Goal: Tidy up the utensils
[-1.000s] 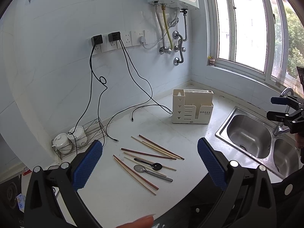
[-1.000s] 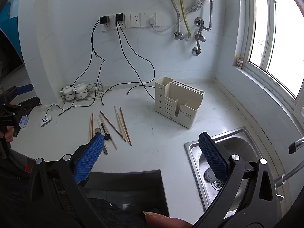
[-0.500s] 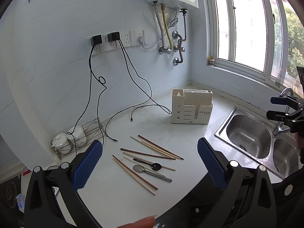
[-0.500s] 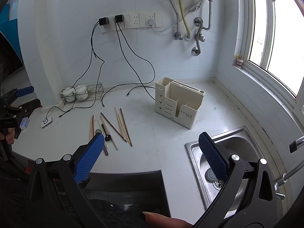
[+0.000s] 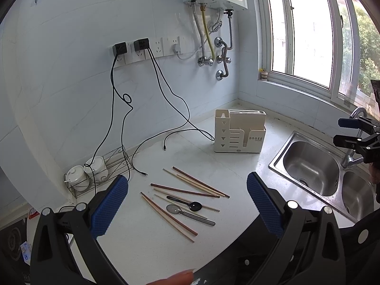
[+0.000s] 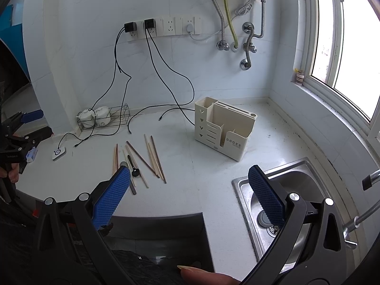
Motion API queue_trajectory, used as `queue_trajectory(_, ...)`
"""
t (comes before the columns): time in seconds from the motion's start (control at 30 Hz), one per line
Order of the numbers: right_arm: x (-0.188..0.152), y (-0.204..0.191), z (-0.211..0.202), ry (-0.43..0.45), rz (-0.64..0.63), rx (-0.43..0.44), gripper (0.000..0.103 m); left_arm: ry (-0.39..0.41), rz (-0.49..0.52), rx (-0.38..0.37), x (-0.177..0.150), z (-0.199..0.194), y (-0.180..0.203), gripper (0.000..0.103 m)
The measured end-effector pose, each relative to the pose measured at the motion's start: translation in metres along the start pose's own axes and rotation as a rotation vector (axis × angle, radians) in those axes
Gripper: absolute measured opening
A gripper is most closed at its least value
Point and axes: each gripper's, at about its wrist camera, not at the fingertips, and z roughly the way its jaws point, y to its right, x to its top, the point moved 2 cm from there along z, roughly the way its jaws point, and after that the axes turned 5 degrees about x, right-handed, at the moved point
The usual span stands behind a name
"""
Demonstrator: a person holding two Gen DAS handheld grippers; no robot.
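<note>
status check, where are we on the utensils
Left gripper and right gripper open, empty, above counter. Chopsticks and two spoons loose on counter, holder unfilled. Black cables near the pile.

We see open desk (image 5: pixel 213 166) between the scattered chopsticks (image 5: pixel 197 182) and the cream holder (image 5: pixel 238 133). Loose black cables (image 5: pixel 171 135) trail across the desk behind them; the sink (image 5: pixel 311 166) bounds the right.

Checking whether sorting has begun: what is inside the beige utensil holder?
The utensil holder shows bare dividers in its open top compartments; no utensils stick out. The compartment floors are hidden by its walls.
</note>
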Motion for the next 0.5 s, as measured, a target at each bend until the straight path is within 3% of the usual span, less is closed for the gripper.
queue_trajectory(0.5,-0.0015,-0.0036,-0.0009,0.009,0.008,0.000,0.095,-0.001,0.001,-0.008,-0.0027,0.0002,-0.0045,0.099)
